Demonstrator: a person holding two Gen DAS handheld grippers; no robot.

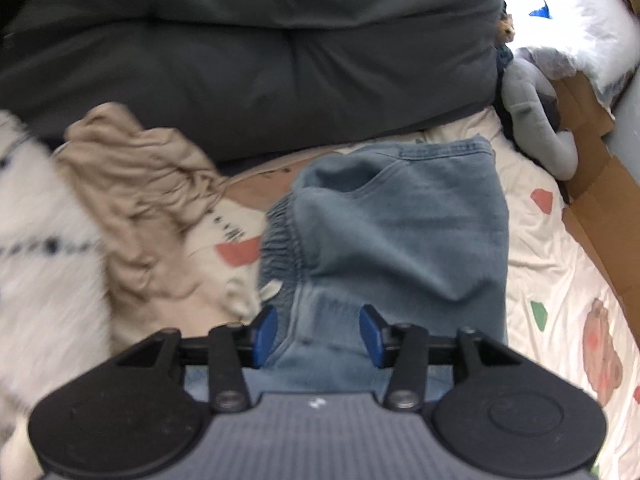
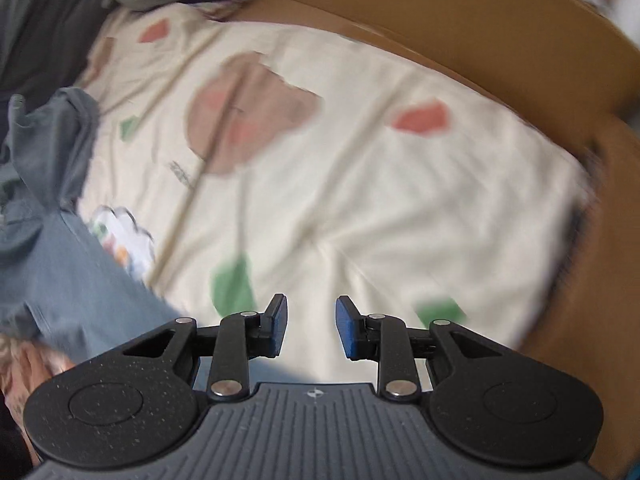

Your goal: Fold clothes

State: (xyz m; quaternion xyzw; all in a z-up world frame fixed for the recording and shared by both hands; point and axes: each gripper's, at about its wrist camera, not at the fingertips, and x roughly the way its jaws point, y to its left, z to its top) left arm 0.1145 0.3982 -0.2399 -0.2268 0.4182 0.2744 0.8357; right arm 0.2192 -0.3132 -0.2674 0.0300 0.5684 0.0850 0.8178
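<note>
My left gripper [image 1: 318, 334] has its jaws spread wide, the blue denim garment [image 1: 400, 232] lying between and beyond them. My right gripper [image 2: 311, 326] has its jaws apart over bare patterned bedsheet [image 2: 360, 200].

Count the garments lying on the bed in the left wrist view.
3: blue denim garment centre, between the left gripper's fingers; crumpled beige garment left; blurred white patterned one far left. Others may be hidden.

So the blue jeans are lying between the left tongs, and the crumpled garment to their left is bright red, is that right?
Not quite. The left wrist view shows the crumpled garment beside the blue jeans is beige, not bright red. The rest holds: the jeans lie between the open left tongs, and the garment is to their left on the patterned sheet.
</note>
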